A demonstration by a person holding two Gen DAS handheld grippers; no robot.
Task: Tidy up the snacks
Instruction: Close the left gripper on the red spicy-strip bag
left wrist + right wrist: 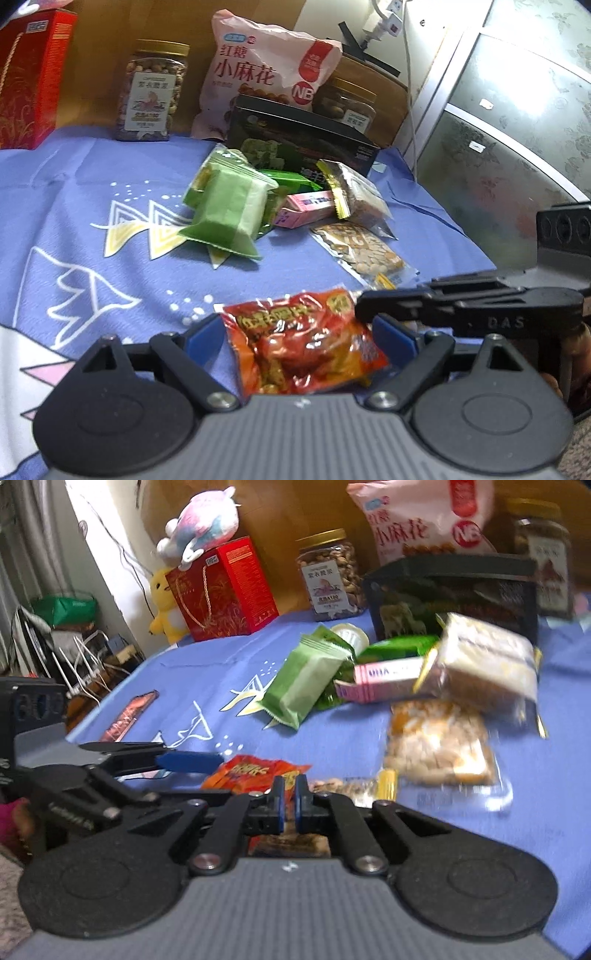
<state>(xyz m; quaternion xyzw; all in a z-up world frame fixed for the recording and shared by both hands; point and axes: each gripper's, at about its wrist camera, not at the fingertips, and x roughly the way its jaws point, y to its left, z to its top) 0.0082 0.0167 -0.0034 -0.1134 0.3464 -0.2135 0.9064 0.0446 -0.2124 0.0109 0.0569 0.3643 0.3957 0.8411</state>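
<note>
Left claw (299,339) standing wide, straddling red packet (301,347) lying near on surface (110,258), not pinching. Right claw (290,801) clenched on packet's edge. Risk: thin foil slipping or tearing; left claw closing, colliding with right.

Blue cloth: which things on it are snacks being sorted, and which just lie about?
Being sorted:
red snack packet
green packet
pink box
peanut jar

Lying about:
plush toys
power strip
</note>
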